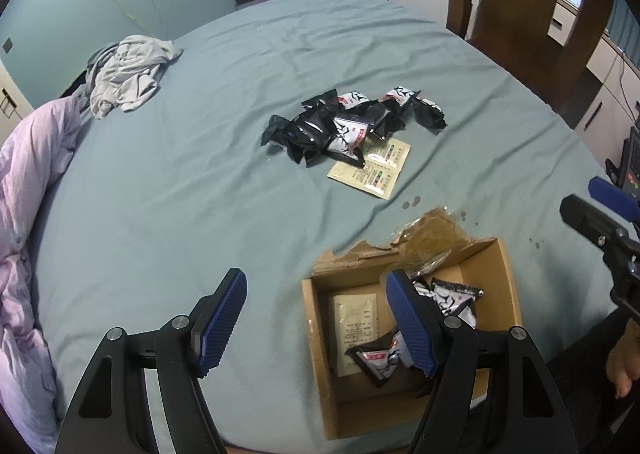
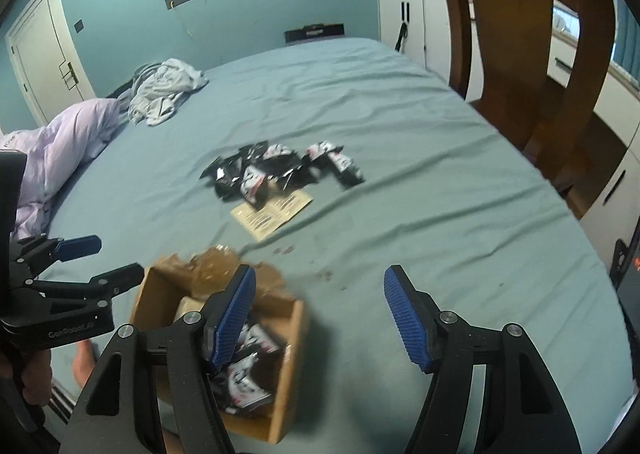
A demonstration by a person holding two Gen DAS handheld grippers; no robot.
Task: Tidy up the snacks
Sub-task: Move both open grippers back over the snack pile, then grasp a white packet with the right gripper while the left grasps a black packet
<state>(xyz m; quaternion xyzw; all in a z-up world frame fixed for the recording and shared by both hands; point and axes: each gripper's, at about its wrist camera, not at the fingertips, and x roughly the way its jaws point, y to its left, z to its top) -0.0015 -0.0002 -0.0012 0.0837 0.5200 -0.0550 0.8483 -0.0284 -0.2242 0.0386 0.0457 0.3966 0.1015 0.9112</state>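
Both grippers' fingers (image 1: 224, 318) (image 2: 236, 318) gape empty over the cardboard box (image 1: 508, 278), the snack pile (image 1: 352, 126) at twelve o'clock awaiting collection.

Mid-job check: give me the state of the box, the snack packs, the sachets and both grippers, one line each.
Cardboard box: open, flap torn, partly filled.
Packs in box: a few, loose.
Snack pile: heaped on the bedsheet, outside the box.
Beige sachets: flat on the sheet, partly under the pile.
Sachet in box: lying flat on the bottom.
Left gripper: open, empty.
Right gripper: open, empty.
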